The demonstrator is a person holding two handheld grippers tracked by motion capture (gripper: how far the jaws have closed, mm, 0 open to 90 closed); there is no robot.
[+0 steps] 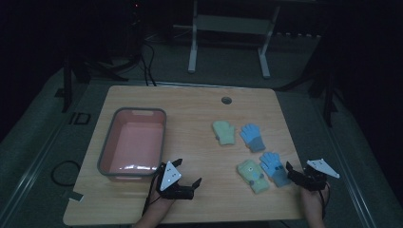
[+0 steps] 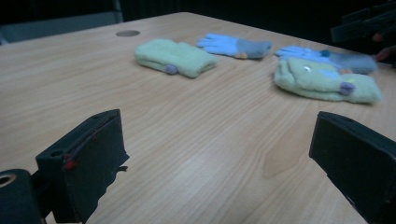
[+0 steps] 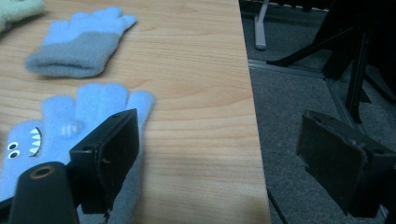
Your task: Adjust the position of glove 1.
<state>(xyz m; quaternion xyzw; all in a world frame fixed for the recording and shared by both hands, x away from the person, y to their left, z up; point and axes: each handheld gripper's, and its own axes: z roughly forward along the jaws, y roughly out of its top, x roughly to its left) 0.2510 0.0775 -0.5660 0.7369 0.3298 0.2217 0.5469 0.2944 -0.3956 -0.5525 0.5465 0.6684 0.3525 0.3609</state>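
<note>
You are at the approach step: four gloves lie loose on the table (image 1: 190, 99) and the pink bin (image 1: 105, 157), over at 9 o'clock from the table's middle, has nothing in it, so the work in hand looks like gathering the gloves into that bin, with no glove picked up yet.

Going left to right: your left gripper (image 1: 186, 179) sits near the front edge, at 5 o'clock from the bin, its jaws spread wide with bare wood between them (the left gripper view shows both black jaws far apart and nothing held). It points toward the gloves, which lie well apart from it.

Next come the gloves. The far green mitten (image 1: 224, 132) lies at 3 o'clock from the table's middle, the far blue glove (image 1: 252, 137) just beside it. Nearer you, the green mitten with a face (image 1: 252, 175) and the blue glove with a face (image 1: 274, 167) lie touching, at about 4 o'clock.

Your right gripper (image 1: 296, 175) is at the blue face glove's cuff, jaws wide apart and gripping nothing; in the right gripper view one jaw hangs over the glove's edge and the other out past the table's edge, over the floor.

Your next move, I judge, calls for shifting the right gripper inward so both jaws straddle the cuff, lowering, and closing on the fabric only, since the green mitten touches it and could drag along.

No brand or label can be read on the gloves or bin; the faint mark on the floor at the table's 9 o'clock is too dim to make out.
</note>
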